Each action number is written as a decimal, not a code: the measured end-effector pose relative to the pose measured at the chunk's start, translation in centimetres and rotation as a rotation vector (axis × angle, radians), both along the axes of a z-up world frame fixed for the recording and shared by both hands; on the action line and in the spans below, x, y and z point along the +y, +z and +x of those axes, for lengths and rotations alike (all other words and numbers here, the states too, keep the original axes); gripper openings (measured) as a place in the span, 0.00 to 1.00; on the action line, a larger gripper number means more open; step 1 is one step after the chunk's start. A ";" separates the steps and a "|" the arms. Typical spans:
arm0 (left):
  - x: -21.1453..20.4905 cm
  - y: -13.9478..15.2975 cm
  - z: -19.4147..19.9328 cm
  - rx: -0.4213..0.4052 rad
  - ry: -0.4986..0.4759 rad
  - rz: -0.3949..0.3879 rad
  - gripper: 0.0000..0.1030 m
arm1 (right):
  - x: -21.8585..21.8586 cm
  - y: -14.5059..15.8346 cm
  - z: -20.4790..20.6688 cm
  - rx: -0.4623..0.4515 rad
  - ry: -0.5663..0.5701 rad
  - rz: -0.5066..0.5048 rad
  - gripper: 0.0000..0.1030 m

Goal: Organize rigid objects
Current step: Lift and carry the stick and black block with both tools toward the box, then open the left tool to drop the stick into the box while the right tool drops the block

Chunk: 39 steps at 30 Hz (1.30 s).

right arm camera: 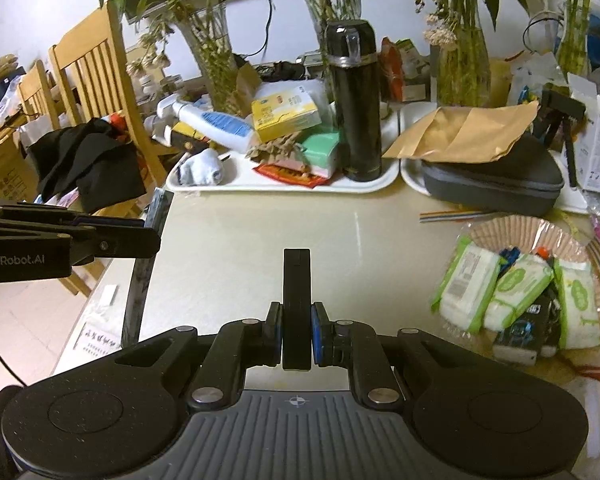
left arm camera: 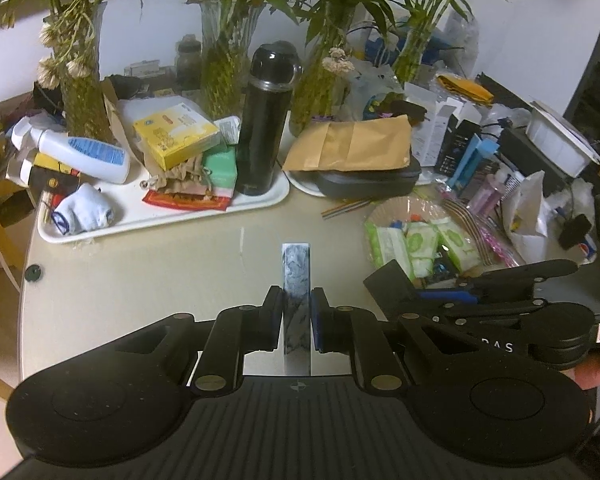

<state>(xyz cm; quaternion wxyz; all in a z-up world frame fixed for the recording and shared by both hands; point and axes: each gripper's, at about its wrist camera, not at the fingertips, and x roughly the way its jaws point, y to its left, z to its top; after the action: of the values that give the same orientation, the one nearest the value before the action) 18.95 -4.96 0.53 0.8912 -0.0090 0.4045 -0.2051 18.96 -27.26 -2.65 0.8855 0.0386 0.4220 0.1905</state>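
One flat marbled grey bar [left arm camera: 297, 280] sits pinched in the left gripper [left arm camera: 297, 312], held above the table [left arm camera: 140, 280]. One smooth black slab [right arm camera: 296, 292] is clamped by the right gripper [right arm camera: 296, 330]. Beyond: two white trays [left arm camera: 172, 216], one glossy black flask [left arm camera: 266, 120], four glass vases [left arm camera: 228, 48].

We've got two trays at the back of the table [left arm camera: 140, 288], side by side. On the left tray [left arm camera: 256, 200] the flask [left arm camera: 266, 120] stands upright at its right end, with a box [left arm camera: 176, 136] and a bottle [left arm camera: 84, 154] lying to its left. The right tray [right arm camera: 410, 178] has a case [right arm camera: 496, 180] on it, envelope [left arm camera: 352, 144] on top. Vases [left arm camera: 226, 60] line up behind both trays. Nearer us, off to the right, there's a bag of packets [right arm camera: 516, 300].
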 end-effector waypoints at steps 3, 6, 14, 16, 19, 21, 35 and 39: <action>0.3 -0.1 -0.6 0.019 -0.002 -0.007 0.15 | 0.1 -0.1 -0.5 0.016 0.013 0.011 0.16; 0.4 -0.3 -1.4 0.041 -0.007 -0.011 0.15 | 0.1 -0.4 -1.0 0.038 0.023 0.019 0.16; 0.9 -1.3 -2.9 0.145 -0.026 -0.036 0.15 | 0.2 -1.3 -2.3 0.133 0.067 0.063 0.16; 1.0 -1.5 -3.3 0.170 -0.029 -0.039 0.15 | 0.2 -1.5 -2.6 0.149 0.073 0.071 0.16; 1.2 -1.9 -3.7 0.210 -0.029 -0.049 0.15 | 0.2 -1.7 -3.1 0.175 0.078 0.089 0.16; 1.3 -2.1 -3.8 0.235 -0.028 -0.056 0.15 | 0.2 -1.8 -3.3 0.191 0.080 0.093 0.16; 2.4 -4.0 -4.7 0.354 -0.003 -0.065 0.15 | 0.1 -2.6 -4.7 0.252 0.084 0.115 0.16; 1.2 -3.9 -4.7 0.309 -0.066 0.042 0.15 | 0.2 -2.6 -4.8 0.254 0.086 0.112 0.16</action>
<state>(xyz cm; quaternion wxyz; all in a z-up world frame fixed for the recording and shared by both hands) 14.20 -3.72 -3.39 0.8109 -0.0083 0.5413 -0.2220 14.21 -27.09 -5.30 0.8125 0.0935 0.5205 0.2453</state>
